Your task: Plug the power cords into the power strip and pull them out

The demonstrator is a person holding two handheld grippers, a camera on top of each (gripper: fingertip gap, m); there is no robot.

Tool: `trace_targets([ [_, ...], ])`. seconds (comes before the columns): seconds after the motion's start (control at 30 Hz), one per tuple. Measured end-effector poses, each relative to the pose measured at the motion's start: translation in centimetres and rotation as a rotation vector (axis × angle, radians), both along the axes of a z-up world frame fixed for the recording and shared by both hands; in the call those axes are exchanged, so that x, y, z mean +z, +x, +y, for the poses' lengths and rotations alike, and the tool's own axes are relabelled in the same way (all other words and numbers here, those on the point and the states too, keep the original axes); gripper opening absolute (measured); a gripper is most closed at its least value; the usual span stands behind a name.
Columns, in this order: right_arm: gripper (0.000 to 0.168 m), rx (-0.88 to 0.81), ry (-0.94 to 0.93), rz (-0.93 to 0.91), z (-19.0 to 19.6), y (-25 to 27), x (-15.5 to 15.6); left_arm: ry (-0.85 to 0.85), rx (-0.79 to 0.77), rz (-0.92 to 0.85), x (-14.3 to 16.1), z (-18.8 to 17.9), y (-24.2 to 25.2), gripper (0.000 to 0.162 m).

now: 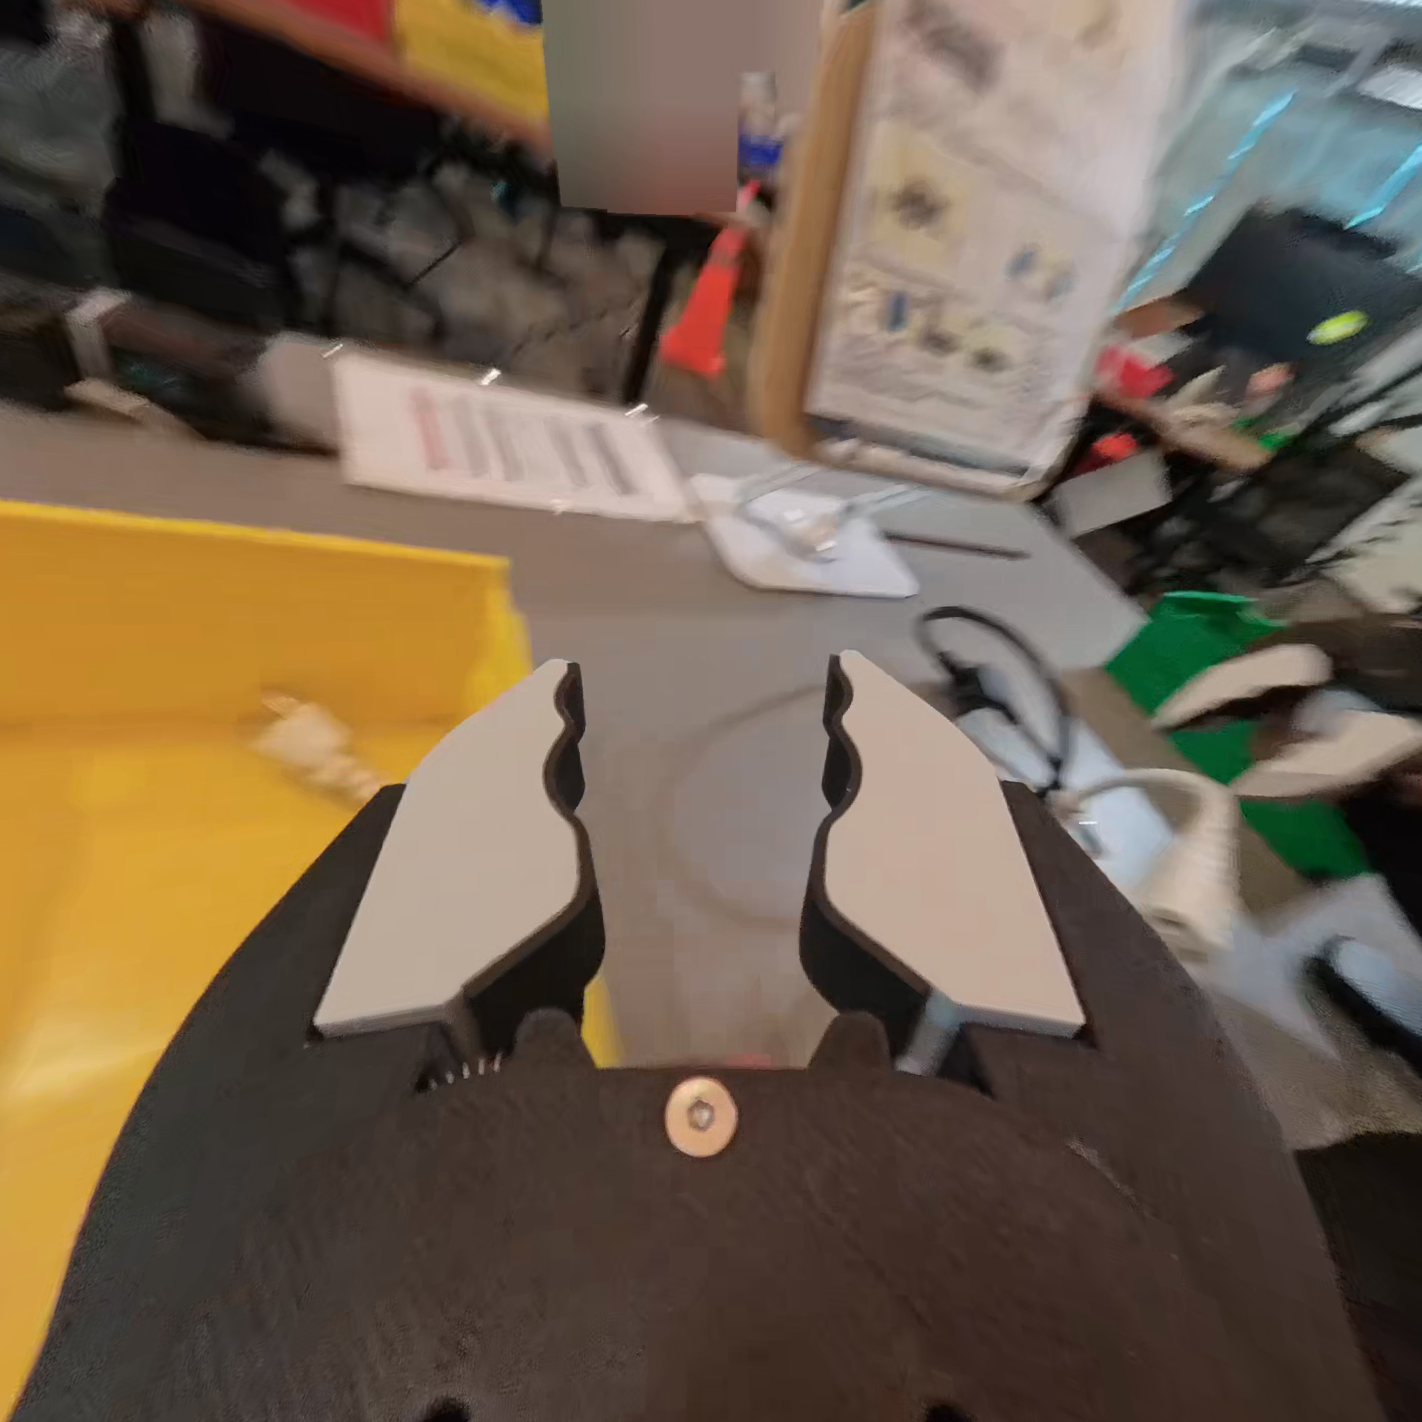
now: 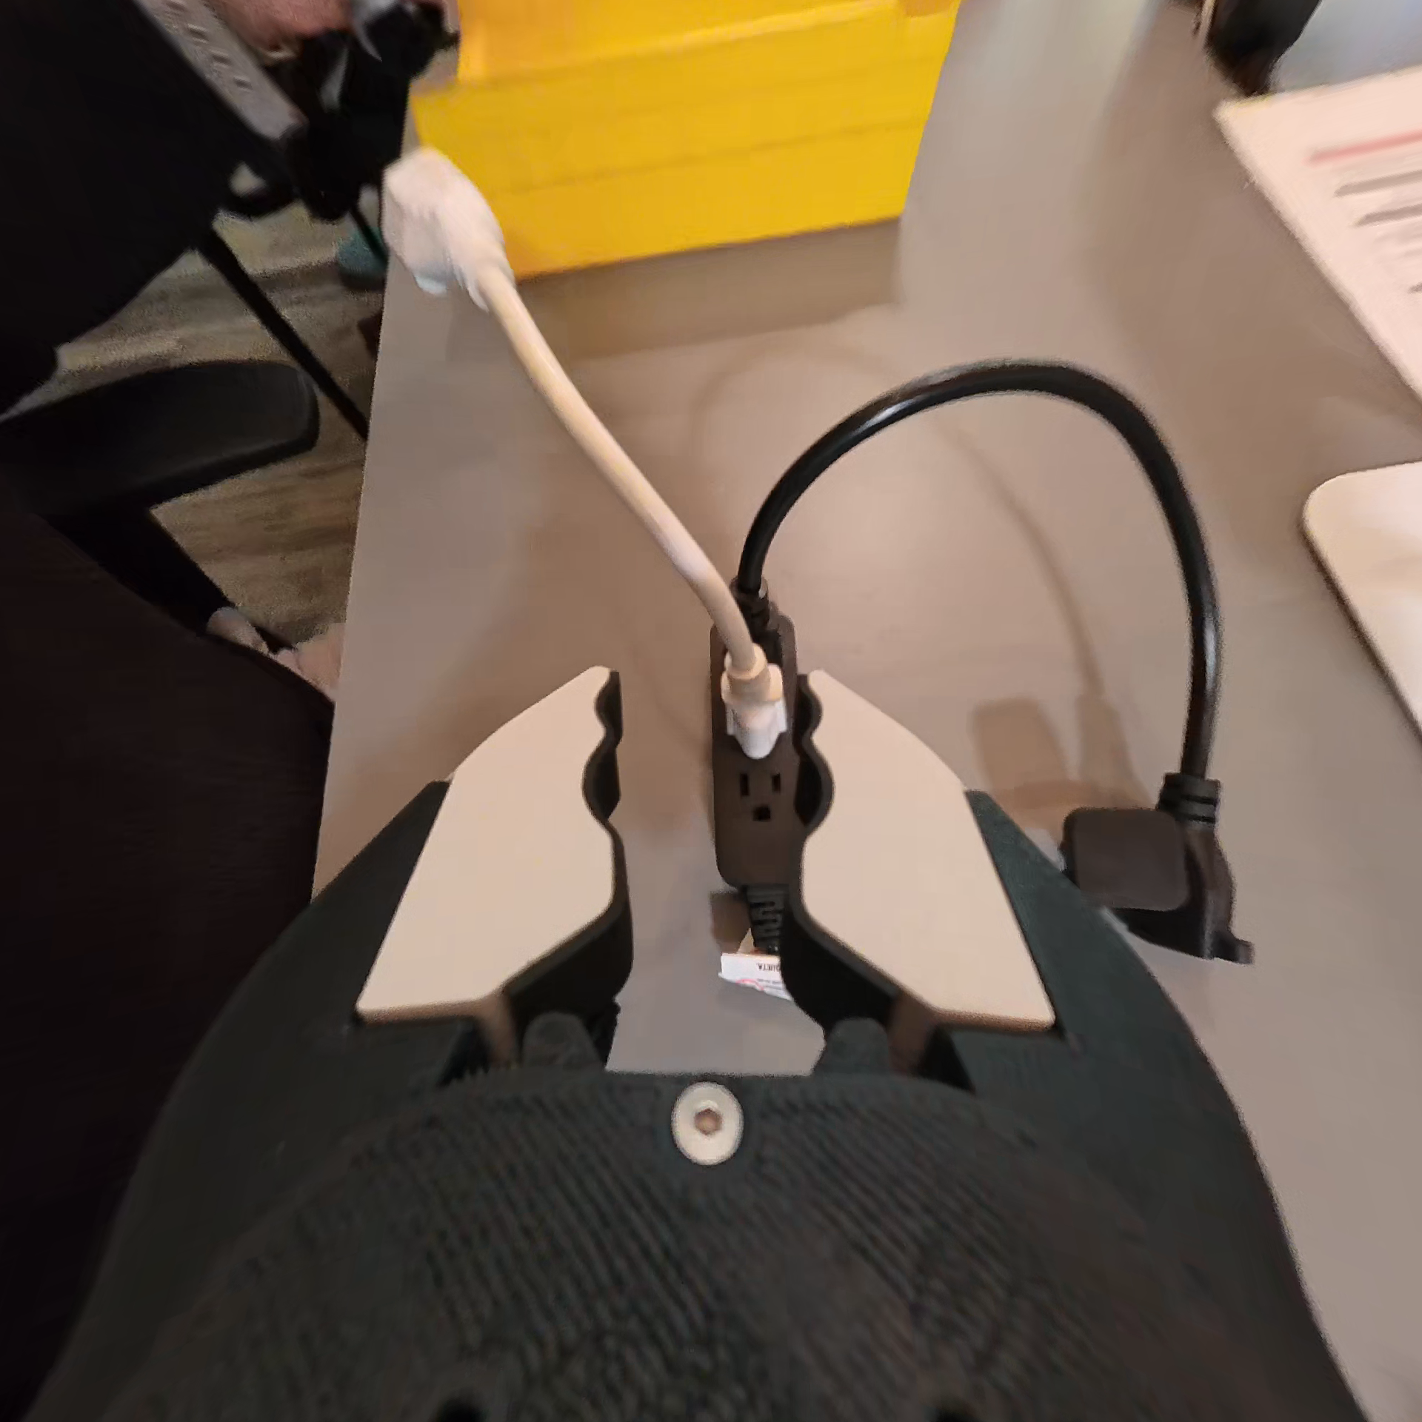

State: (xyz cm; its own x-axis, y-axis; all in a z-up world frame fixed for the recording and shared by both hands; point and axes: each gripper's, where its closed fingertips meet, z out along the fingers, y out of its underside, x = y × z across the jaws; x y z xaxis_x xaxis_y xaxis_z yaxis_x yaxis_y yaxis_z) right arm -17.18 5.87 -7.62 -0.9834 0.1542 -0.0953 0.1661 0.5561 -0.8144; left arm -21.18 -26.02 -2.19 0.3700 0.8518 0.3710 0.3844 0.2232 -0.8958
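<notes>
A black power strip (image 2: 758, 808) lies on the grey table (image 2: 962, 615) between my right gripper's fingers. It is next to the right finger and apart from the left one. My right gripper (image 2: 712, 681) is open. A beige cord's plug (image 2: 750, 708) sits in the strip; its cord rises to a beige socket end (image 2: 442, 223) at the upper left. A black cord (image 2: 1077, 385) is plugged in behind it and loops right to a flat black plug (image 2: 1131, 862) on the table. My left gripper (image 1: 704, 669) is open and empty above bare table; the cords (image 1: 1000, 677) show blurred to its right.
A yellow bin (image 2: 692, 138) stands at the table's far side, and it is on the left in the left wrist view (image 1: 231, 654). A printed sheet (image 1: 500, 446) and a white flat base (image 1: 808, 539) lie farther back. The table edge (image 2: 362, 539) runs on the left, with a black chair (image 2: 154, 431) beyond it.
</notes>
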Motion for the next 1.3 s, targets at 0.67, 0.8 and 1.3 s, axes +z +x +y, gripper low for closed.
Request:
trace_targets([
  [0.67,0.031,-0.209,-0.133,0.173,6.4,0.5,1.9,-0.464,0.102,-0.795,-17.8,-9.1,-9.5,0.037],
  [0.8,0.030,-0.210,-0.116,0.211,7.1,0.9,1.9,-0.437,0.137,-0.576,-12.4,-9.6,-9.5,0.035],
  [1.3,0.029,0.110,-0.428,0.282,-3.3,7.5,10.8,-0.230,-0.020,0.386,20.0,1.9,0.5,0.010],
])
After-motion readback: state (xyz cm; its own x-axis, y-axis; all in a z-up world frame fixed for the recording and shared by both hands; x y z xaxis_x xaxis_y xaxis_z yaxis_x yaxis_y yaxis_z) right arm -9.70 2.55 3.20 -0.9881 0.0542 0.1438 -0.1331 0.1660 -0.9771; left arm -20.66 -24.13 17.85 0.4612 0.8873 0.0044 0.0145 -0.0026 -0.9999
